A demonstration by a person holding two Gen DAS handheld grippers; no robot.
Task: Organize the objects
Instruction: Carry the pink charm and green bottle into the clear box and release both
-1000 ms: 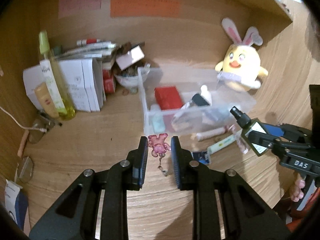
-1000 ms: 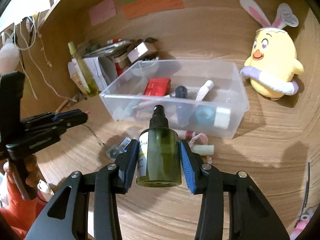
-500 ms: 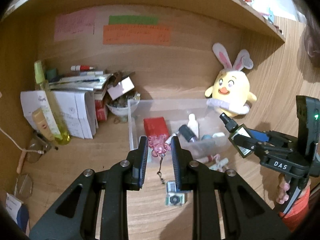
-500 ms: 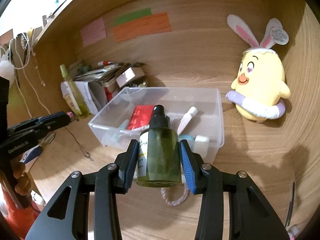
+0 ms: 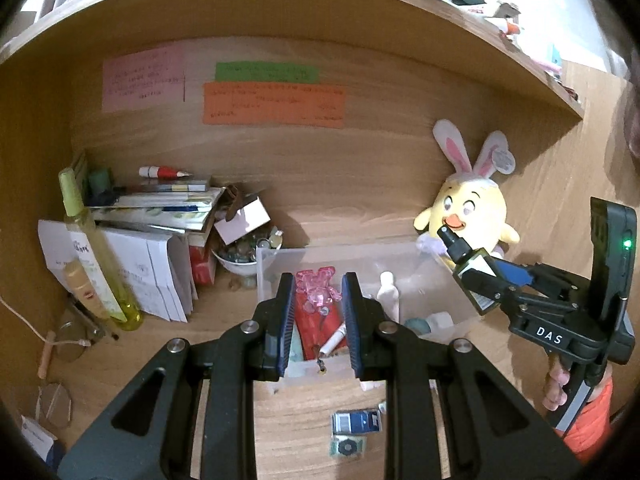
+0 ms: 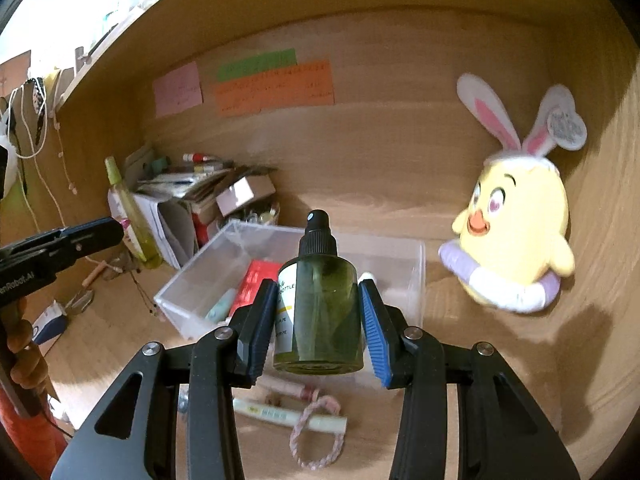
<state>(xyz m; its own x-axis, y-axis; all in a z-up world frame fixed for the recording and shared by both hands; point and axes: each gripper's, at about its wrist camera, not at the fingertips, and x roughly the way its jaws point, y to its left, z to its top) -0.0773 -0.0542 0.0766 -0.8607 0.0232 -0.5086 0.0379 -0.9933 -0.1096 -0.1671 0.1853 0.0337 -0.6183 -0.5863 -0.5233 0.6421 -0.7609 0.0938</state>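
Observation:
My left gripper (image 5: 318, 294) is shut on a pink translucent bear charm (image 5: 318, 292), whose thin chain (image 5: 321, 354) dangles over the clear plastic bin (image 5: 404, 256). The bin holds a red box (image 6: 256, 280), a white tube and other small items. My right gripper (image 6: 320, 308) is shut on a green spray bottle (image 6: 318, 312) with a black pump top, held upright above the bin's near side (image 6: 188, 320). In the left wrist view the right gripper (image 5: 476, 276) with the bottle (image 5: 464, 256) is at the right, in front of the plush.
A yellow bunny-eared chick plush (image 6: 516, 232) sits right of the bin. Books, boxes, a tall yellow bottle (image 5: 96, 264) and a small bowl (image 5: 240, 256) crowd the left. A tube (image 6: 288, 416), a pink cord loop (image 6: 316, 436) and small packets (image 5: 356, 422) lie on the desk in front.
Both grippers have risen and moved toward the bin with their loads. The charm now hangs over the bin's inside, and the bottle is above its front edge.

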